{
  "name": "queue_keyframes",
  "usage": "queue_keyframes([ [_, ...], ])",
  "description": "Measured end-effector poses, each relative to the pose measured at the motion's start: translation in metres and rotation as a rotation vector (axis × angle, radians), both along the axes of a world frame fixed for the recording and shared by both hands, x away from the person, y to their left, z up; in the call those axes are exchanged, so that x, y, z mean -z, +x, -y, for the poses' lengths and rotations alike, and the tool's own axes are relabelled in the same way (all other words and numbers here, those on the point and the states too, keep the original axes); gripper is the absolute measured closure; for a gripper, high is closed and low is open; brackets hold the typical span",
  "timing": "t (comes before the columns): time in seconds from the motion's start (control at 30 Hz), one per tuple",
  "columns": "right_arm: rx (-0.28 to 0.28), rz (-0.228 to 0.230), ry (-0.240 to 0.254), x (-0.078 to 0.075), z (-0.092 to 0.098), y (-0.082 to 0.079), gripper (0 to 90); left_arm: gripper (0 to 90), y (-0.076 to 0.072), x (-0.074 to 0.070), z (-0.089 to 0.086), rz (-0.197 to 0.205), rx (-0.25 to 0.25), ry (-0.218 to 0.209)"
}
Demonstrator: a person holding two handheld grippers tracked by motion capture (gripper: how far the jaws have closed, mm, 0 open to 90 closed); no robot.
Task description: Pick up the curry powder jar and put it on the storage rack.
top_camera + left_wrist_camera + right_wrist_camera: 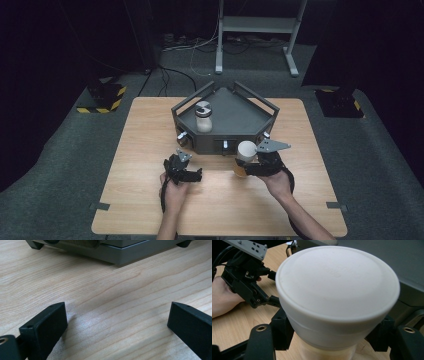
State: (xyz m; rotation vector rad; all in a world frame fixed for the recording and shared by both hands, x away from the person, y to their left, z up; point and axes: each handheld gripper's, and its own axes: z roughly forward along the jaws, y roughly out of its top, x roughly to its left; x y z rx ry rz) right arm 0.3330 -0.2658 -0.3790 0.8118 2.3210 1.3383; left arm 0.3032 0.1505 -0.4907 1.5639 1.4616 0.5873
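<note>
White-lidded jar [244, 156]: clamped in right claw [246, 169], at 4 o'clock of tray [240, 115].
Left claw [192, 176]: apart, over counter [140, 150].

lid [337, 282]: white | tray [240, 117]: dark grey | table [150, 200]: light wood grain

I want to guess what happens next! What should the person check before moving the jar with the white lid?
1. Right gripper jaws clamped on the jar: ok.
2. Jar upright: ok.
3. Lid seated tight: cannot tell.
4. Left gripper jaws open with nothing between them, over bare table: ok.
5. Free floor in the grey tray beside the other jar: ok.
</note>
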Motion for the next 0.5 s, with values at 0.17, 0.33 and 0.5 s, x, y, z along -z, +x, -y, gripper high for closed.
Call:
queue_keyframes([
  [0.17,-0.006,0.005,-0.012,-0.009,0.002,0.002,34.3,2.6,0.000,0.000,0.000,0.000,0.000,0.000],
  [0.33,-0.013,0.004,-0.009,-0.018,0.005,0.006,34.3,2.6,0.000,0.000,0.000,0.000,0.000,0.000],
  [0.5,-0.022,0.005,-0.003,-0.026,0.007,0.008,34.4,2.6,0.000,0.000,0.000,0.000,0.000,0.000],
])
